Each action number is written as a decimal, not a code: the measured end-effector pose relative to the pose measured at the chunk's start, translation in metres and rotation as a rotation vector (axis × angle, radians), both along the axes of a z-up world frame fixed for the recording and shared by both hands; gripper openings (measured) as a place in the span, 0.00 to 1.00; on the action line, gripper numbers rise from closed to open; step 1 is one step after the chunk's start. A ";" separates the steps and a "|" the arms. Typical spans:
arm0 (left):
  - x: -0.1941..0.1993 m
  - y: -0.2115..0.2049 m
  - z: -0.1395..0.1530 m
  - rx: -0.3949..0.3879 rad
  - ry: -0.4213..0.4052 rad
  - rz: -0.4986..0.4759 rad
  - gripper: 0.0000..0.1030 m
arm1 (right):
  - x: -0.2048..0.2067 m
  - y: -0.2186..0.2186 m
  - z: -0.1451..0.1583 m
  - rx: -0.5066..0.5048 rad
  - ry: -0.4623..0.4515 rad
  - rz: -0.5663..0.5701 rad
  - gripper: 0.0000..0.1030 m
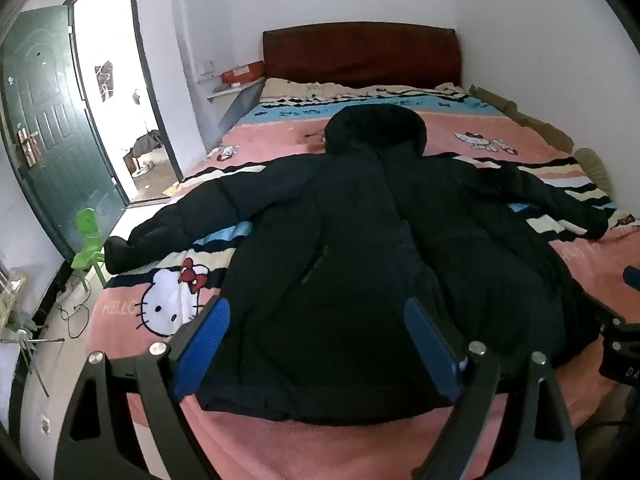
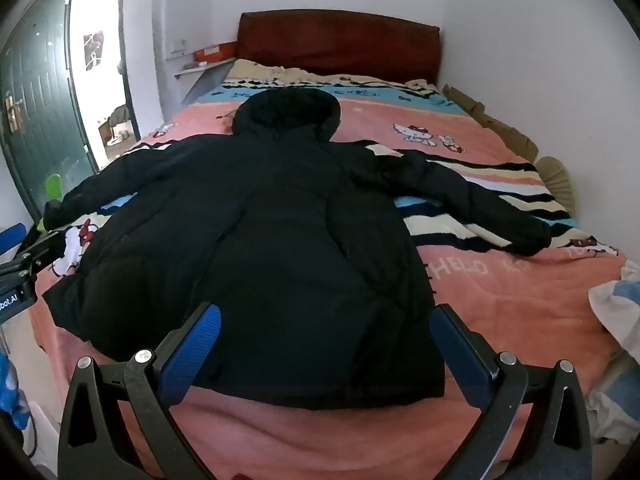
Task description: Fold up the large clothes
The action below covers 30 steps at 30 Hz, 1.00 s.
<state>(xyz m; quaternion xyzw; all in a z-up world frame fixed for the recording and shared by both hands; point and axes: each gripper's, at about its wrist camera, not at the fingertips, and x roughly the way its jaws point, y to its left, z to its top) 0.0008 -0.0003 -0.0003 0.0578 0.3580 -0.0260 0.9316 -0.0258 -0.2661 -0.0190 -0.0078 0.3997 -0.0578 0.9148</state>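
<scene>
Both pairs of jaws stood wide open just short of the hem of the black coat [image 1: 344, 248], which lay spread flat on the bed [image 1: 500, 136], sleeves out; folding looked unstarted, so a sleeve likely needed gripping first.

Jacket [image 1: 360, 248] flat on bed [image 1: 520, 136], hood twd headboard [image 1: 360, 52], sleeves out L/R, door [image 1: 52, 128] left.

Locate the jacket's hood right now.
In both views the hood lies at the black jacket's far end, on the pink blanket, pointing toward the red headboard.
</scene>
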 end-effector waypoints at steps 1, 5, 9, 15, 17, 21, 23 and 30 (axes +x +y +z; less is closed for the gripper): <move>0.000 0.000 0.000 0.000 0.001 -0.001 0.87 | 0.000 0.000 0.000 0.000 0.002 -0.001 1.00; -0.001 -0.004 0.000 0.007 0.009 -0.002 0.87 | 0.001 -0.001 -0.001 -0.001 0.000 -0.004 1.00; 0.004 -0.002 -0.004 0.005 0.023 -0.006 0.87 | 0.002 -0.002 0.000 0.003 -0.006 -0.012 1.00; 0.012 -0.009 -0.010 0.010 0.039 -0.011 0.87 | 0.004 0.002 -0.003 -0.004 0.000 -0.004 1.00; 0.012 -0.010 -0.010 0.015 0.033 -0.009 0.87 | 0.004 0.002 -0.005 -0.002 0.003 -0.003 1.00; 0.015 -0.014 -0.010 0.014 0.033 -0.011 0.87 | 0.012 -0.002 -0.007 0.002 0.010 -0.002 1.00; 0.017 -0.011 -0.010 0.009 0.037 -0.012 0.87 | 0.012 -0.003 -0.008 0.004 0.010 -0.004 1.00; 0.025 -0.010 -0.012 -0.004 0.060 -0.012 0.87 | 0.021 -0.006 -0.010 0.007 0.018 -0.011 1.00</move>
